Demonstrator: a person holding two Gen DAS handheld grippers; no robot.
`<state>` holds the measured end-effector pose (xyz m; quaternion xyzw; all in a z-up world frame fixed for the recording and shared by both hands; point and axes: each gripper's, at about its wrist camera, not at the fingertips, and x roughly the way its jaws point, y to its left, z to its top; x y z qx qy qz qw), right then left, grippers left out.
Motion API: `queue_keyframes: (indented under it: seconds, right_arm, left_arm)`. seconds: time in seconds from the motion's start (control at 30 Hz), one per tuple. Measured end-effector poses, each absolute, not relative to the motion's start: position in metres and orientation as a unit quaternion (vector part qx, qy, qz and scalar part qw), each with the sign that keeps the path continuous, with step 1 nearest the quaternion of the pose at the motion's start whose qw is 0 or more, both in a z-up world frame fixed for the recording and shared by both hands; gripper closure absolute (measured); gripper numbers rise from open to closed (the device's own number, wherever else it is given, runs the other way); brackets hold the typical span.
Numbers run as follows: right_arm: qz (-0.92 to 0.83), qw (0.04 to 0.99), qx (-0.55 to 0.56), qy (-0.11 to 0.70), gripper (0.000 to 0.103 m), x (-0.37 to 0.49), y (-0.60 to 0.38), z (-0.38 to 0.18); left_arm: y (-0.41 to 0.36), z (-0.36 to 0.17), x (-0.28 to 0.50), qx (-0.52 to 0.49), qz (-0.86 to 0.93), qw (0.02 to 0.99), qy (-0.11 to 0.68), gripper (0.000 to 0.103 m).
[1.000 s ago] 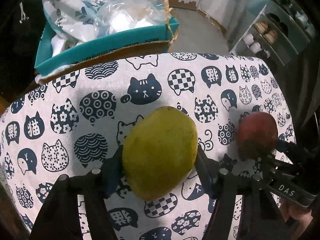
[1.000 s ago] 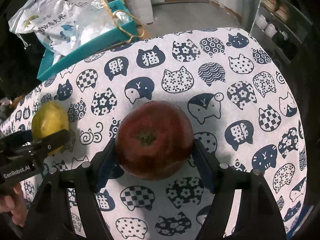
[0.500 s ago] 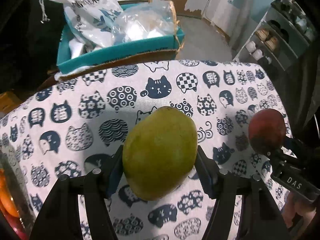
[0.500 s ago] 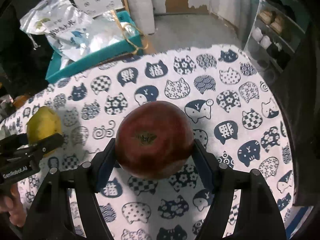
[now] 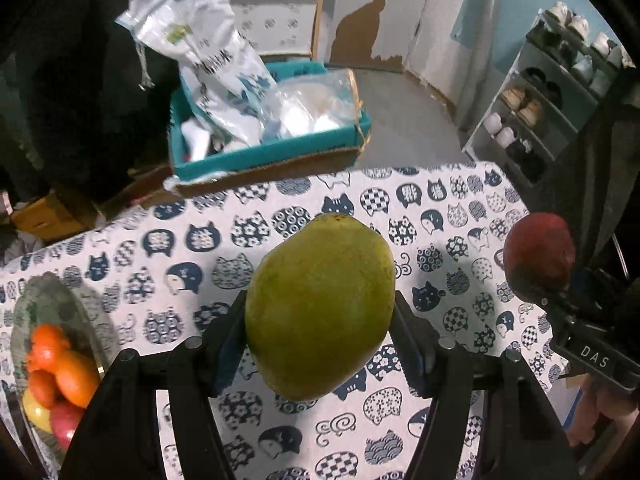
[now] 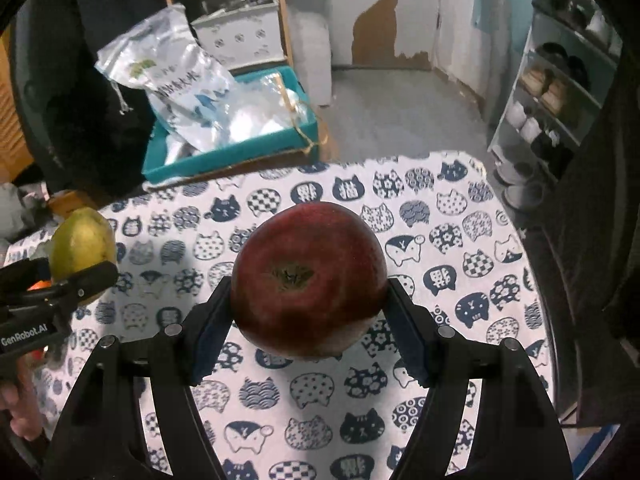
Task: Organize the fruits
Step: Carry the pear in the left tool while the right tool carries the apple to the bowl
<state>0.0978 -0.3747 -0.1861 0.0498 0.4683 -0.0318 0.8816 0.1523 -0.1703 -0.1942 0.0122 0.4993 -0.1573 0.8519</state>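
My left gripper (image 5: 320, 320) is shut on a green mango (image 5: 320, 304) and holds it above the cat-print tablecloth (image 5: 460, 208). My right gripper (image 6: 308, 308) is shut on a dark red apple (image 6: 308, 280), also held above the cloth. The apple shows at the right of the left wrist view (image 5: 538, 256); the mango shows at the left of the right wrist view (image 6: 82, 248). A glass bowl (image 5: 60, 296) with oranges and other fruit (image 5: 60, 364) stands at the table's left edge.
A teal box (image 5: 264, 152) full of plastic bags stands behind the table's far edge. A shoe rack (image 5: 552, 92) stands at the right beyond the table. The table edge drops off at the right (image 6: 548, 320).
Both grippers have risen and pulled back with their fruits. The left view has swung so the fruit bowl has come into sight at the left.
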Motion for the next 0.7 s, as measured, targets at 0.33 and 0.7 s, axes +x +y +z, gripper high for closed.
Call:
queue_keyframes:
  seconds: [0.33,0.7]
  right_arm:
    - [-0.025,0.895,0.037,0.444,0.03,0.077,-0.357,-0.145]
    - [-0.004,0.906,0.024,0.423,0.03,0.061,-0.337,-0.115]
  left_arm:
    - [-0.144,-0.142,0.121,0.004,-0.153,0.877,0.455,0.036]
    - [-0.115,-0.099,0.089,-0.004,-0.153,0.896,0.416,0.036]
